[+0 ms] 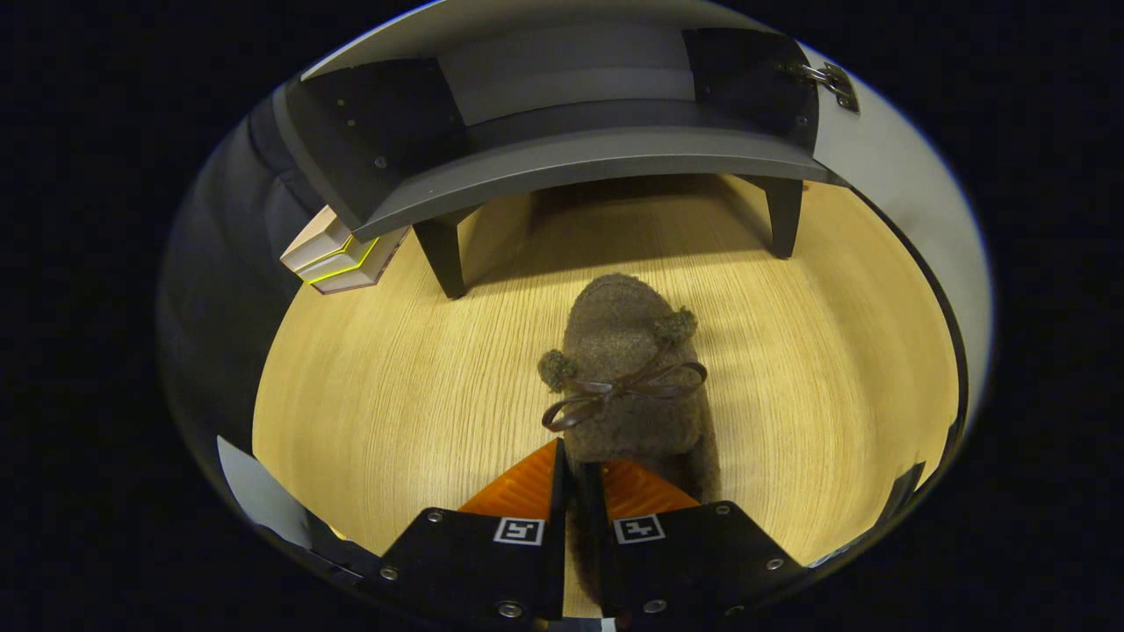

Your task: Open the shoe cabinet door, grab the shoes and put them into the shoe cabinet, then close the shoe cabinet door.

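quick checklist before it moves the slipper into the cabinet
1. Grip: gripper fingers pinch the rear edge of the brown slipper between them: ok.
2. Cabinet door open, swung aside at the right: ok.
3. Cabinet shelf opening faces the fingers, nothing seen inside: ok.
4. Wooden floor between slipper and cabinet free of obstacles: ok.
5. Box beside the cabinet's left leg lies off the path: ok.
6. Slipper lifted off the floor: cannot tell.
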`<state>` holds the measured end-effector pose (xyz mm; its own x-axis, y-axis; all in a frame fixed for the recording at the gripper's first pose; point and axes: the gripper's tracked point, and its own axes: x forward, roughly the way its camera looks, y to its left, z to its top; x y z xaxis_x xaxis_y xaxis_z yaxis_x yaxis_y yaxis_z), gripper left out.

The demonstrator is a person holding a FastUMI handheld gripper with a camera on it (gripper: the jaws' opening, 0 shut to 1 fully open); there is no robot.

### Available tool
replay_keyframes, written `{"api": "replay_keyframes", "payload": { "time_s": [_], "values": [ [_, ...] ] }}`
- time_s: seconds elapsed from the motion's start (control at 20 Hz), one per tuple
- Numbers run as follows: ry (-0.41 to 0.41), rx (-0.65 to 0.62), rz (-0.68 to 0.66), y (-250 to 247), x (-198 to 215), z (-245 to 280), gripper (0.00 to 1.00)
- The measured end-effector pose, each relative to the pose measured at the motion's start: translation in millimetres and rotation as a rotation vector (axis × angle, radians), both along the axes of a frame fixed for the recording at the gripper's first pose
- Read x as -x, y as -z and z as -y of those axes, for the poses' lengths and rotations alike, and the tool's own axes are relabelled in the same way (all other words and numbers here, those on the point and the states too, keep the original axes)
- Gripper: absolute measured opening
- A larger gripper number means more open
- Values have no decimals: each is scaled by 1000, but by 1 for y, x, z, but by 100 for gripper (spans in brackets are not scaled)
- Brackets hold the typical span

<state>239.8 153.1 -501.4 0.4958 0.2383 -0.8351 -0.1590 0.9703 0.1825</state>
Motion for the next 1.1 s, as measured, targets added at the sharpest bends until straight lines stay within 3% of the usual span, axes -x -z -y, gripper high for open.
{"api": "replay_keyframes", "payload": {
  "time_s": [0.25,0.5,0.85,1.1],
  "values": [
    [-3,9,39,6,-16,-4,10],
    [-16,29,59,-8,-6,3,5],
    [-16,4,127,-72,26,8,5],
    [-11,-1,241,-149,28,13,5]
  ]
}}
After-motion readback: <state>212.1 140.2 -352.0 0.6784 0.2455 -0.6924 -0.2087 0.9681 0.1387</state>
